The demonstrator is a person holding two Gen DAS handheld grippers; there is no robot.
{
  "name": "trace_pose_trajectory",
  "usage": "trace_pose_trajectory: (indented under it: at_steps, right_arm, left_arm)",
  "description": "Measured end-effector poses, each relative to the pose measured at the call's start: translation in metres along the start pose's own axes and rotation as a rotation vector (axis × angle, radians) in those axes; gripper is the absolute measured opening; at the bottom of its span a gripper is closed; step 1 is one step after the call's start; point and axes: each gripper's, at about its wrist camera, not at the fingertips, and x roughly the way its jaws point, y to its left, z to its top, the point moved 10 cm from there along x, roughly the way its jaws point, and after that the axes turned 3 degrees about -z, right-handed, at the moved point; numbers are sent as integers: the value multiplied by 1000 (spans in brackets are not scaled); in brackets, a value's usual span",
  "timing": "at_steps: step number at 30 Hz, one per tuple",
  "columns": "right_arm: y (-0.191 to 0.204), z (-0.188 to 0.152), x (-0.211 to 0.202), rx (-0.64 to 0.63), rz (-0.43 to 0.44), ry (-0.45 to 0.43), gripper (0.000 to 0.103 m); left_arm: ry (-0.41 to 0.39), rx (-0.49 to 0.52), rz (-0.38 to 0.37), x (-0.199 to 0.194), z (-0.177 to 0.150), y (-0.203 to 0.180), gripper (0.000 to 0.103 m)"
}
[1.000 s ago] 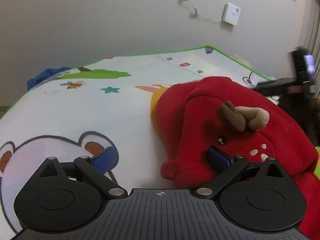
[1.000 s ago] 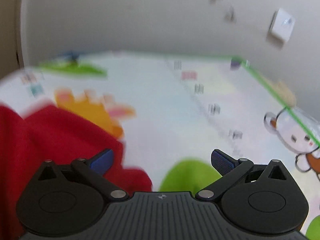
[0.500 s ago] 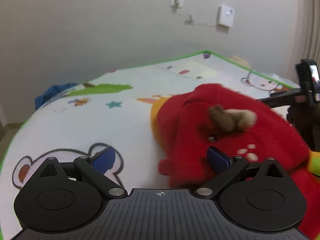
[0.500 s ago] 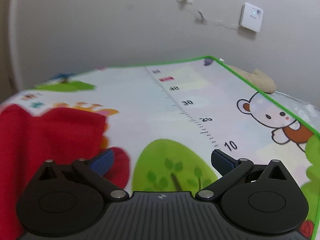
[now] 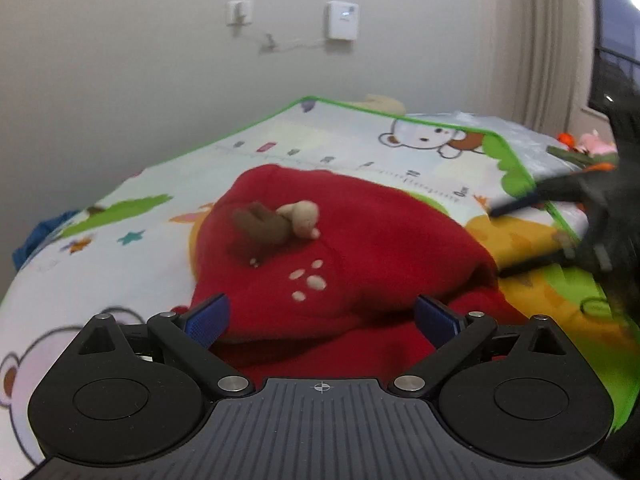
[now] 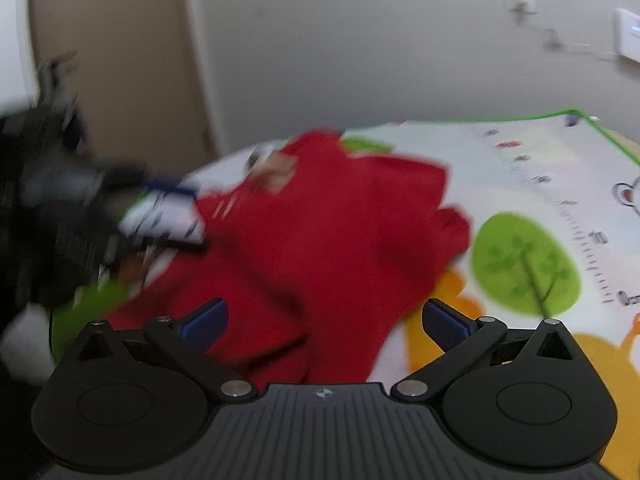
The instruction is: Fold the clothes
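A red fleece hoodie (image 5: 360, 248) with brown and beige antlers (image 5: 280, 220) on its hood lies bunched on a cartoon play mat (image 5: 120, 240). My left gripper (image 5: 320, 318) is open, low over the near edge of the hoodie, with the cloth showing between its blue pads. In the right wrist view the same hoodie (image 6: 320, 240) fills the middle, and my right gripper (image 6: 324, 322) is open just above its near fold. The other gripper shows as a dark blur at the right edge (image 5: 592, 208) and at the left (image 6: 72, 208).
The mat covers a bed against a pale wall with a socket (image 5: 239, 12) and a white box (image 5: 341, 20). A blue garment (image 5: 36, 236) lies at the mat's far left. Small toys (image 5: 588, 146) sit at the far right. A beige door (image 6: 112, 60) stands left.
Both grippers have swung towards the hoodie, which now sits centred between each pair of fingers. The right view turned left from the bare mat. Both stay open.
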Motion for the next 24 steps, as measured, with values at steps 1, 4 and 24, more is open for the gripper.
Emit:
trace_pose_trajectory:
  at_steps: [1,4,24]
  right_arm:
    - [4,-9,4,-14,0,26,103]
    - [14,-37,17,-52,0,102,103]
    - [-6,-1,-11,191,151,-44,103]
  left_arm:
    - [1,-21,3,-1,0,3,100]
    - [7,-71,20,-6,-4,13,100]
    - [14,-353,-113,0,-21,44,100]
